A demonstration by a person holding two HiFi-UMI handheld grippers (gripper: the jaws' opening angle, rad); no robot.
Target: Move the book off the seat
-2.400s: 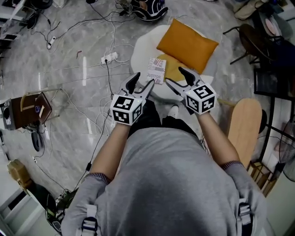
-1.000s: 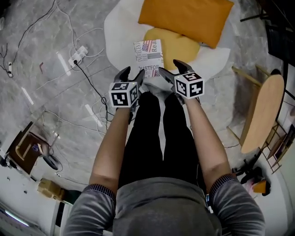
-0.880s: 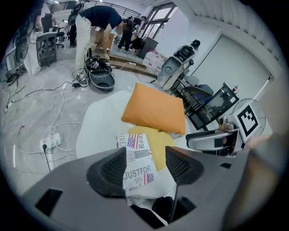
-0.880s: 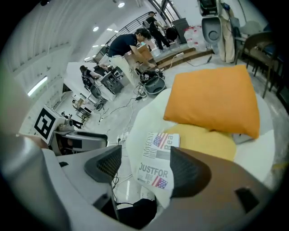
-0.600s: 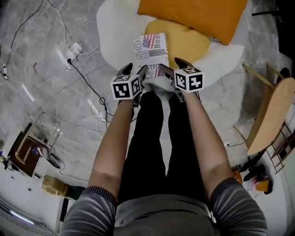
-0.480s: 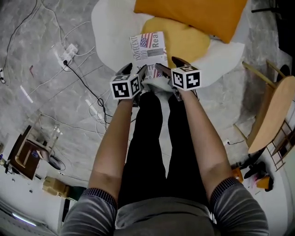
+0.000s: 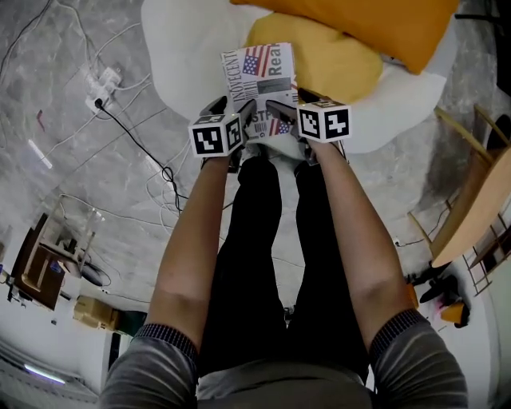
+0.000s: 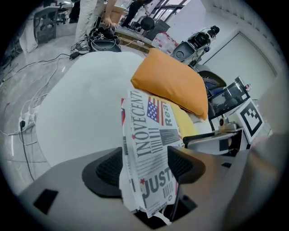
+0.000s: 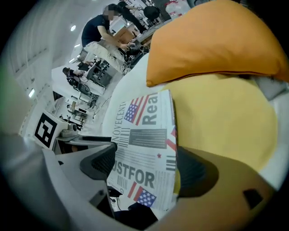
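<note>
A book [image 7: 259,76] with a newspaper-style cover and flag prints lies on the white seat [image 7: 184,48], its far side resting on a yellow cushion [image 7: 335,64]. My left gripper [image 7: 233,110] is at the book's near left corner. In the left gripper view the book [image 8: 149,149] stands between the opening jaws of that gripper [image 8: 146,169]. My right gripper [image 7: 294,108] is at the near right corner. Its jaws are opening too, and they straddle the book [image 9: 144,149] in the right gripper view, where the gripper [image 9: 146,169] shows no pad pressing on the cover.
An orange pillow [image 7: 375,24] leans behind the yellow cushion. A power strip [image 7: 100,84] and cables lie on the grey floor to the left. A wooden chair [image 7: 471,208] stands at the right. A person's legs are just below the grippers.
Both grippers have moved forward to the book's near edge and now straddle its corners. Their jaws stand wider than before. The book has not moved on the seat.
</note>
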